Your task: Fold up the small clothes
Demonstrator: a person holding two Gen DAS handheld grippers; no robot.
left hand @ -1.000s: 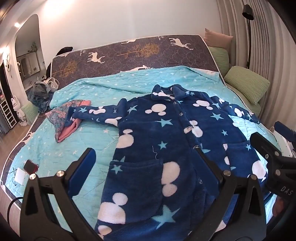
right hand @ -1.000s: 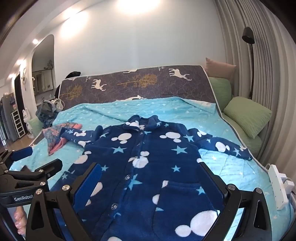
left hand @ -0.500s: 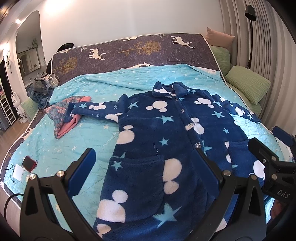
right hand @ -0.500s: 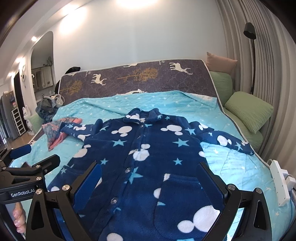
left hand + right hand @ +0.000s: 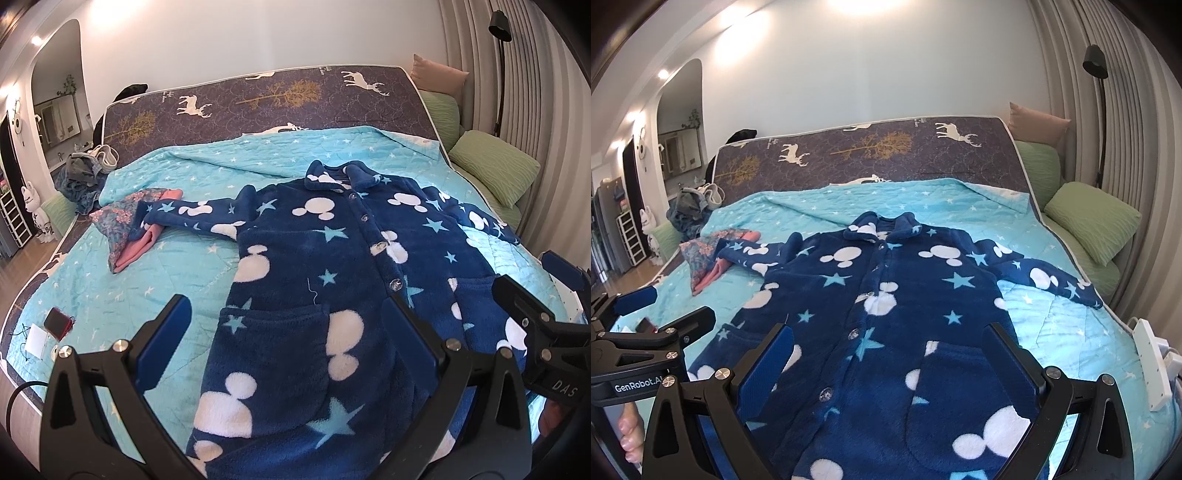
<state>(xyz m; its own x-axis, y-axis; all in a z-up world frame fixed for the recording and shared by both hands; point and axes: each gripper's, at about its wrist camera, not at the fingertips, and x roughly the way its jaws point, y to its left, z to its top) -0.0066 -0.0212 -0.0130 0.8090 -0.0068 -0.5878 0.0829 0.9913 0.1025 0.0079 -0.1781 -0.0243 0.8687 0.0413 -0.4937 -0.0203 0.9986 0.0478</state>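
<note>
Here, fleece pajama top (image 5: 332, 295) lies flat.

We are reading "GenRobot.AI" on the left gripper (image 5: 646, 317), left of the fleece pyjama top (image 5: 886, 332), and "DAS" on the right gripper (image 5: 554, 280), right of it.
</note>
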